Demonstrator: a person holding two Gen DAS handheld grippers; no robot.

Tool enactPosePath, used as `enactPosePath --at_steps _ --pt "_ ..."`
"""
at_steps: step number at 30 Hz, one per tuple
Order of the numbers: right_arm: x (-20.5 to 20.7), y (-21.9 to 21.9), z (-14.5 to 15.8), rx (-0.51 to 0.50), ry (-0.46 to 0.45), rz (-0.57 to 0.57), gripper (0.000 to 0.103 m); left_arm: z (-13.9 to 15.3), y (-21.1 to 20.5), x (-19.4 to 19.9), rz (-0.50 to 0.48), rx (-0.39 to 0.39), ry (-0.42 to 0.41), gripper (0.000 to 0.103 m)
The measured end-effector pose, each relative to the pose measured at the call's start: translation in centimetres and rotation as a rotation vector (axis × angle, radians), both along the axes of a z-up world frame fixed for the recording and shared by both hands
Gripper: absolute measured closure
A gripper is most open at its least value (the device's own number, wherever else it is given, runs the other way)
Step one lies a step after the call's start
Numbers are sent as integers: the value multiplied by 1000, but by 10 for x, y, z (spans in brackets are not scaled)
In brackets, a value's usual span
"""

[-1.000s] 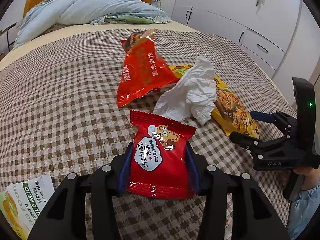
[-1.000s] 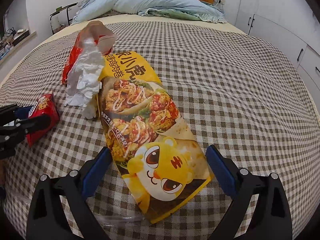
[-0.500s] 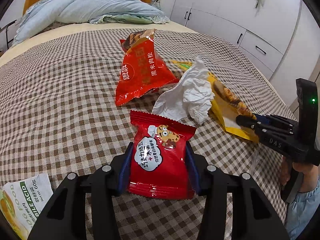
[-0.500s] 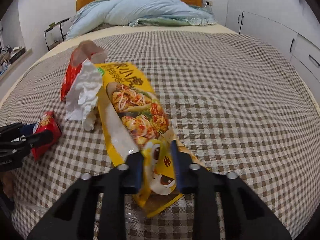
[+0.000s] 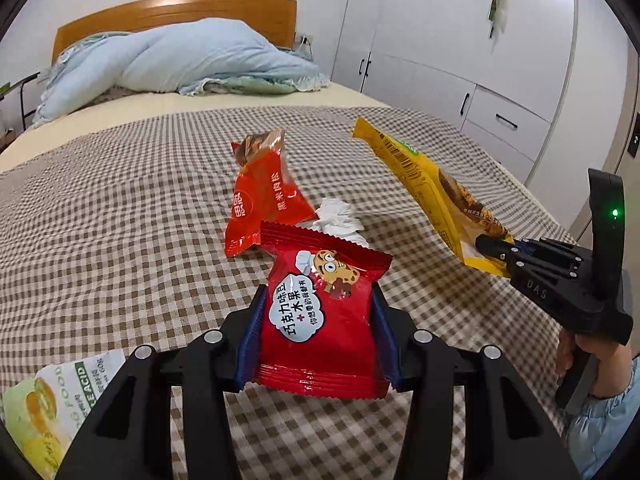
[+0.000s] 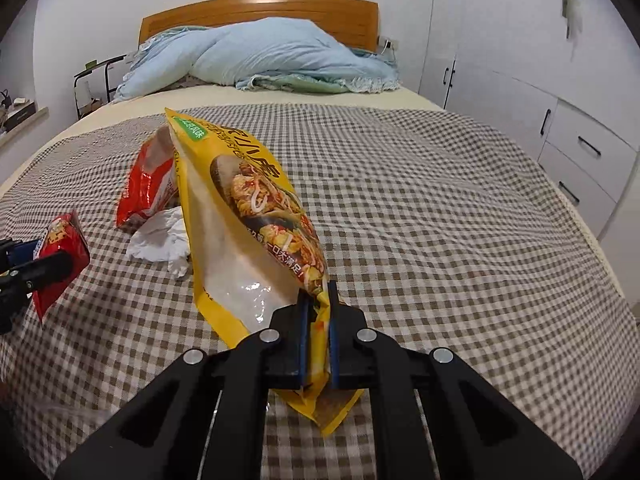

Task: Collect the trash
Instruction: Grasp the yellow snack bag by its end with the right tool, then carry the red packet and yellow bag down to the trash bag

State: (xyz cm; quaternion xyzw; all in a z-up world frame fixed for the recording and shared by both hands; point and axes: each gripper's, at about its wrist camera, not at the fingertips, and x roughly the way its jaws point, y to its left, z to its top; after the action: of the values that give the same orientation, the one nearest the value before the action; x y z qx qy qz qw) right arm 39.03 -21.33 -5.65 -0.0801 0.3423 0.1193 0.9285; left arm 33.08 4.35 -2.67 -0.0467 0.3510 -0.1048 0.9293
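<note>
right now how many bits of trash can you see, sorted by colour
red: 2, the cookie packet in the left gripper and the red snack bag on the bed
yellow: 1, the yellow wrapper, right gripper closing on it
white: 1, the crumpled tissue
green and white: 1, the green-and-white packet
total: 5

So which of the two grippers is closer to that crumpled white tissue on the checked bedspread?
Left, I think, narrowly. The left gripper, clamping a red snack packet, sits just in front of the crumpled white tissue. The right gripper is off to its side, closing on a yellow food pouch.
</note>
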Motion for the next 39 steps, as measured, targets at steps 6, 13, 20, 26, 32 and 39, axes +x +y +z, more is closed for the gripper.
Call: enactPosePath --at_steps 6,13,20,26,32,39 --pt "-18 -4 7 -2 -35 15 95 16 -9 -23 8 0 -31 57" --pt "-47 -4 24 7 -101 36 95 30 -16 -56 16 -2 -53 57" --pt "-81 -7 34 -5 -147 59 95 44 -20 -93 31 -13 -76 57" --pt "-114 -14 37 -3 -175 68 95 54 -23 -128 36 -32 -90 57" --pt "-150 -15 40 1 -203 92 95 60 -23 -159 36 -38 -88 57" --pt "-184 -14 46 -8 -220 94 95 60 -21 -193 51 -44 -60 57"
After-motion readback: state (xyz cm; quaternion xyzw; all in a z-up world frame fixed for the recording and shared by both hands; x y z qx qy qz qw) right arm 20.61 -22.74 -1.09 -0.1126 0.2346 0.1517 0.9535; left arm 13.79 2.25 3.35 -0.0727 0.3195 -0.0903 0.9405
